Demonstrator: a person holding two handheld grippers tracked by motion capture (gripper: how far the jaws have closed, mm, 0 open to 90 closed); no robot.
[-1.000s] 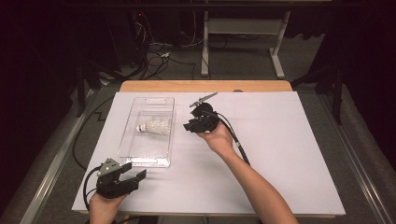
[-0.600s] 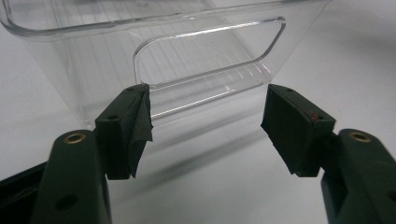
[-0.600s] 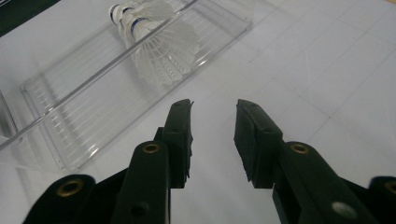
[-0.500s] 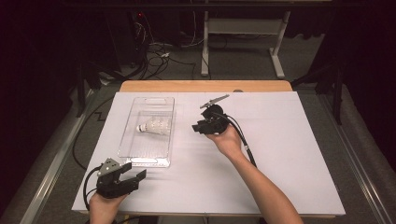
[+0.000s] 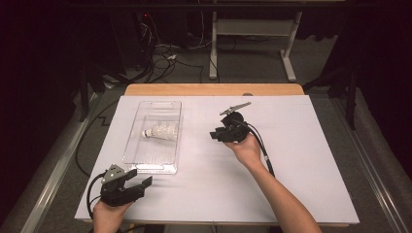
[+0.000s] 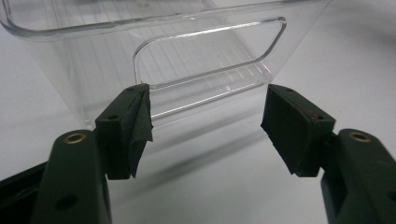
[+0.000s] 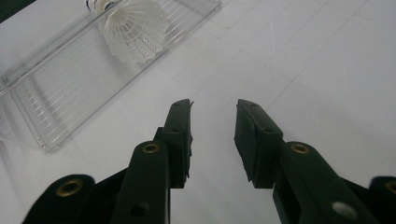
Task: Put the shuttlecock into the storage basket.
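Note:
A white shuttlecock (image 5: 159,132) lies on its side inside a clear plastic tray (image 5: 145,163) on the left half of the white table sheet. My right gripper (image 5: 215,135) hovers to the right of the tray, jaws open and empty, pointing toward it; in the right gripper view (image 7: 214,108) the shuttlecock (image 7: 134,29) and the tray (image 7: 42,107) sit ahead at upper left. My left gripper (image 5: 140,180) rests open near the front left edge, just short of the tray's near end. In the left gripper view (image 6: 208,100) the tray's handle cutout (image 6: 205,51) faces the jaws.
The white sheet (image 5: 301,160) covers the wooden table (image 5: 214,89), with wide bare room to the right and front. Cables (image 5: 165,58) and a metal stand (image 5: 286,68) lie on the floor beyond the far edge.
My right gripper has drawn back to the right, away from the tray, and a little nearer. The left gripper and the shuttlecock have stayed put.

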